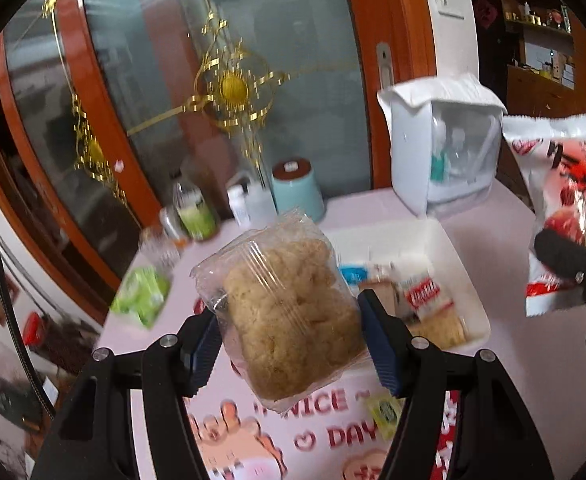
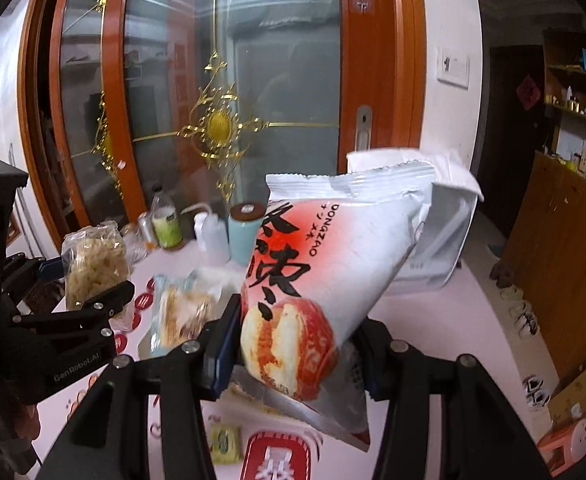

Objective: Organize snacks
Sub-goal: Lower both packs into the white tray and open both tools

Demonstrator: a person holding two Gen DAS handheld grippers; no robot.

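- Pink printed desk before an orange-framed glass door; my view runs along both tools.
- Clear packet of golden snack: raised above the desk, pinched between my left tongs.
- White-and-red "DONGZAO" bag: tilted, lifted off the desk, clamped low down by my right tongs.
- White tray: just behind the clear packet, holding wrapped snacks.
- Green packet: on the desk at left.
- Blue cup, bottles and white box: along the far edge.
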